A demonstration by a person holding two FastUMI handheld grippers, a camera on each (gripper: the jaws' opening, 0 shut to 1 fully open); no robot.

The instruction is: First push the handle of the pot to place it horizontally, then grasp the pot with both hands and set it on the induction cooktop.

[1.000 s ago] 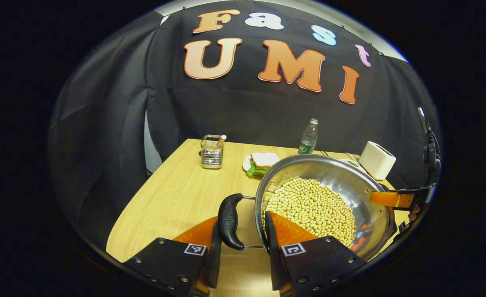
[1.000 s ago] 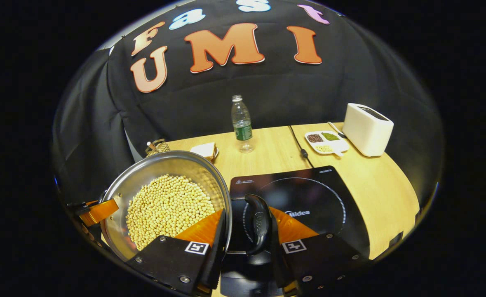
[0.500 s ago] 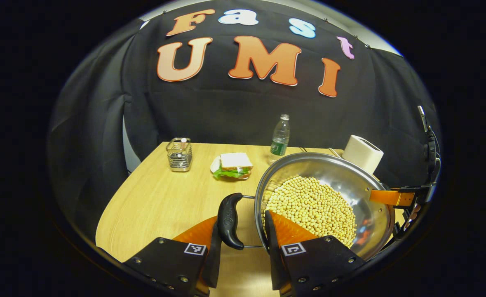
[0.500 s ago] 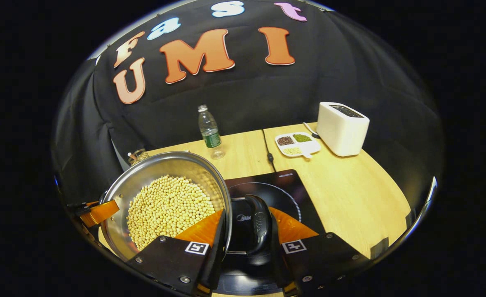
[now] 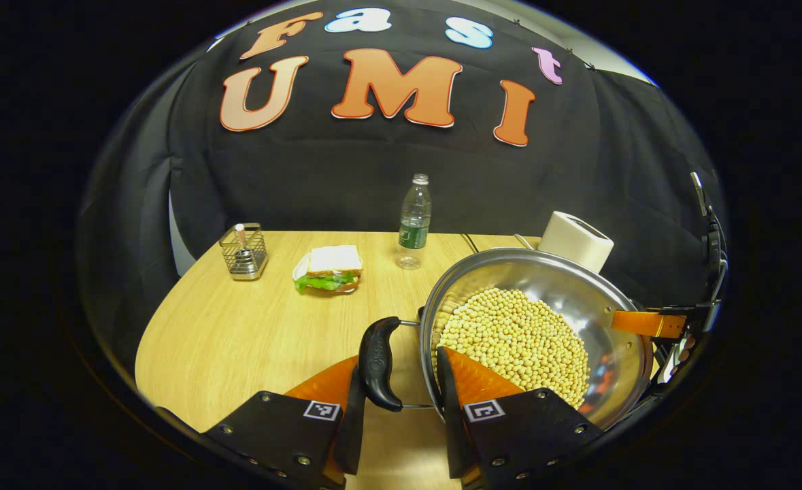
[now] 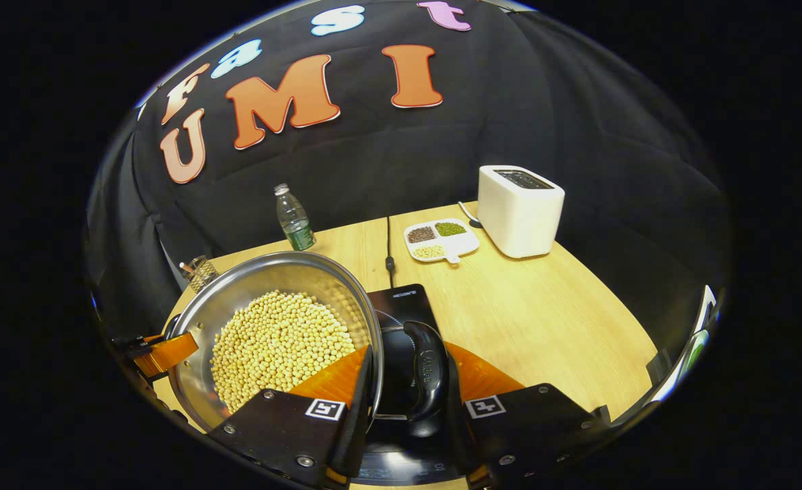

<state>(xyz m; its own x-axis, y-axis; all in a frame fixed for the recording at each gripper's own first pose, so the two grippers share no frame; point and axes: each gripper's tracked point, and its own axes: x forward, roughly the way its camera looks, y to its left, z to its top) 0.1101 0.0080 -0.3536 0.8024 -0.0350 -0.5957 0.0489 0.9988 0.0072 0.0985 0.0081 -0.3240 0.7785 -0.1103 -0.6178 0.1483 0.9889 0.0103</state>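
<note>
A steel pot (image 5: 577, 292) full of pale beans (image 5: 516, 340) hangs between both grippers, above the wooden table (image 5: 237, 333). My left gripper (image 5: 397, 401) is shut on the pot: one finger sits outside its black side handle (image 5: 377, 364), the other inside the rim. My right gripper (image 6: 407, 401) holds the opposite black handle (image 6: 428, 371) the same way, and the pot (image 6: 271, 272) lies to its left. The black induction cooktop (image 6: 401, 303) lies under that handle and the pot's right edge. Each view shows the other gripper's finger at the pot's far rim.
A water bottle (image 5: 413, 221), a sandwich on a plate (image 5: 329, 269) and a wire rack (image 5: 243, 252) stand at the back of the table. A white toaster (image 6: 520, 211), a divided dish of beans (image 6: 441, 241) and the cooktop's cord (image 6: 388, 252) are back right.
Both grippers have carried the pot to the right. The cooktop has slid left under the pot, and the bottle, toaster and rack have shifted left in both views.
</note>
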